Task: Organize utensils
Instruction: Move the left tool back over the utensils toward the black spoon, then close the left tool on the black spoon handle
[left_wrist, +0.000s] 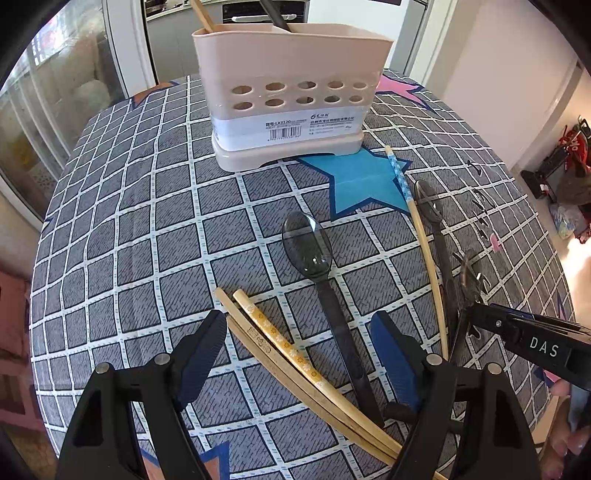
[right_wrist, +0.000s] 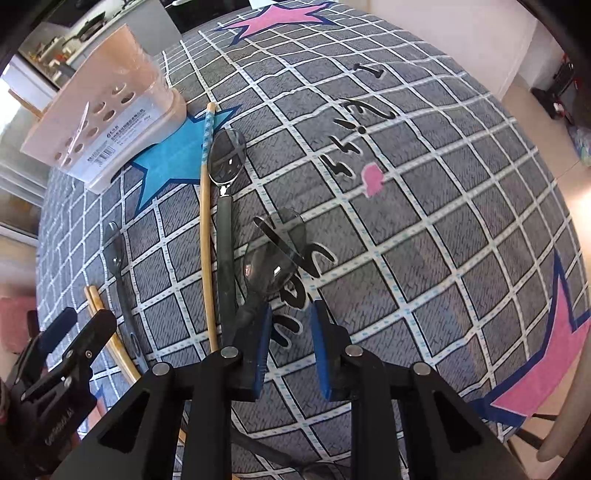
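The desk (left_wrist: 147, 206) is round, covered in a grey woven-look cloth with a white grid, blue and pink stars and black lettering; its rim curves away on every side, and the widest bare stretch lies on the left half in the left wrist view.

A beige plastic utensil holder (left_wrist: 291, 92), boxy with two rows of round holes and a white label, stands toward the far edge; one wooden stick and one dark handle poke out of it.

Three smoky translucent plastic spoons lie flat: a middle spoon (left_wrist: 308, 240), a far spoon (right_wrist: 226, 155) beside a blue-tipped chopstick (right_wrist: 207, 192), and a near spoon (right_wrist: 271, 266).

A pair of bamboo chopsticks (left_wrist: 288, 350), one with a flower print, lies side by side left of the middle spoon.

The left claw (left_wrist: 299, 354) is spread wide, its blue pads straddling the pair and the middle spoon's handle.

The right claw (right_wrist: 290, 350) is parted too; its left pad (right_wrist: 263, 347) sits against the near spoon's handle, not gripping it.
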